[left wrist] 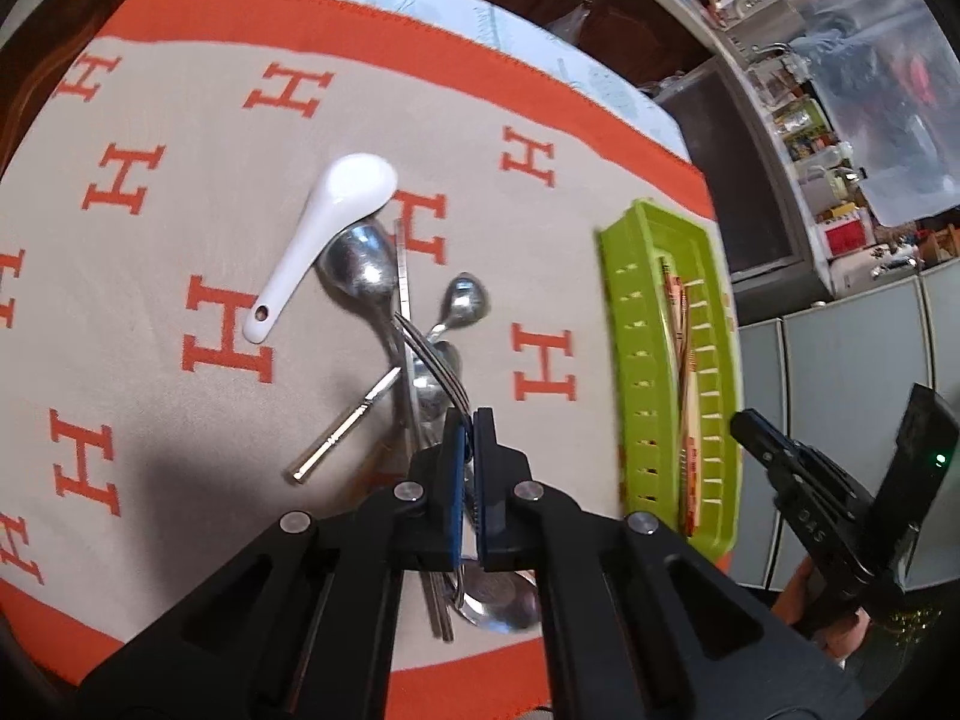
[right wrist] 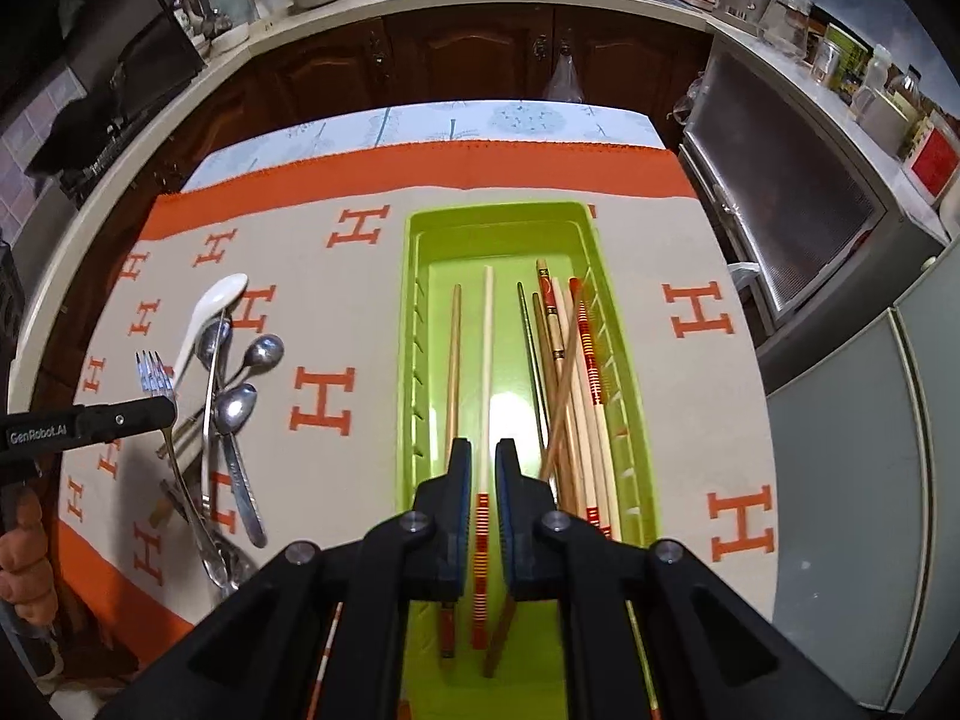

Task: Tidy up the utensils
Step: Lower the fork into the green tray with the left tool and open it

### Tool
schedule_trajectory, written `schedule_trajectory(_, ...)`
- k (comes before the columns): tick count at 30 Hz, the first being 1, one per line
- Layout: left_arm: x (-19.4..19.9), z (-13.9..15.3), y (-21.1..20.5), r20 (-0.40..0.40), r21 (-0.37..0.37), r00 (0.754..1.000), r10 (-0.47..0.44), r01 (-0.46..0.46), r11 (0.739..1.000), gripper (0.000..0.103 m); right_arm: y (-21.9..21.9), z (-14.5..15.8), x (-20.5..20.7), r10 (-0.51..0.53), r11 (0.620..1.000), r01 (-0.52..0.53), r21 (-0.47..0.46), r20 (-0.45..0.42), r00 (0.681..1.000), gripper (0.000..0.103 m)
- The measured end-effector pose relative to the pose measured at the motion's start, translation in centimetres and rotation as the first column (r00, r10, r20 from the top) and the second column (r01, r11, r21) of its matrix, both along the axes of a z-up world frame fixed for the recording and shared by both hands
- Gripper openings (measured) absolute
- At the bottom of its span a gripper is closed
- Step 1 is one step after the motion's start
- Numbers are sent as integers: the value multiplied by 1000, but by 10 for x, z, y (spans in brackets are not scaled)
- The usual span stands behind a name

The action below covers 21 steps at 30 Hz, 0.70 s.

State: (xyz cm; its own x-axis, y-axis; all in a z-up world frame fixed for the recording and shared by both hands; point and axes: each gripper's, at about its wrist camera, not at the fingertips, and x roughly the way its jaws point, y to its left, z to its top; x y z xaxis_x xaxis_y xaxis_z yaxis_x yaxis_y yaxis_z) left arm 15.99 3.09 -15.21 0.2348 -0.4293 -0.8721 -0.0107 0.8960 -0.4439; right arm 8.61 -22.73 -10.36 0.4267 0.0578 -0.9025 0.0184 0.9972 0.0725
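Left gripper point(left wrist: 468, 420) clenches a fork point(left wrist: 435, 363), apparently above the H-patterned cloth point(left wrist: 150, 228); right gripper point(right wrist: 481, 450) released.

Tray point(right wrist: 414, 324) on cloth point(right wrist: 336, 252), right of my spoon pile point(right wrist: 237, 408) | chopsticks point(right wrist: 486, 360) inside tray, lengthwise | ladle spoon point(left wrist: 324, 246) at pile's far end | my left claw point(left wrist: 468, 420) over pile, fork point(right wrist: 157, 373) in it | my right claw point(right wrist: 480, 462) over tray's near end

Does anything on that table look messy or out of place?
Yes. In the green tray one wooden chopstick lies slanted across the others. Left of the tray, the metal spoons and white spoon lie in a crossed heap, and the left gripper holds a fork.
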Motion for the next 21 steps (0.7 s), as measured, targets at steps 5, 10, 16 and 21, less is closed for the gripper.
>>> schedule_trajectory(5,-9,26,-4,47,-24,999,-26,27,999,0,-2,4,-2,-2,992,0,128,16,1000,8)
schedule_trajectory(10,-19,53,-8,98,-33,994,-55,58,998,0,16,2,-3,43,983,-45,176,14,999,8)
schedule_trajectory(16,-25,78,-14,115,-59,991,-73,80,995,0,19,12,-7,44,977,-51,206,40,998,8)
schedule_trajectory(21,-25,97,-35,134,-98,986,-100,114,989,0,-5,19,-15,-29,978,16,210,58,998,8)
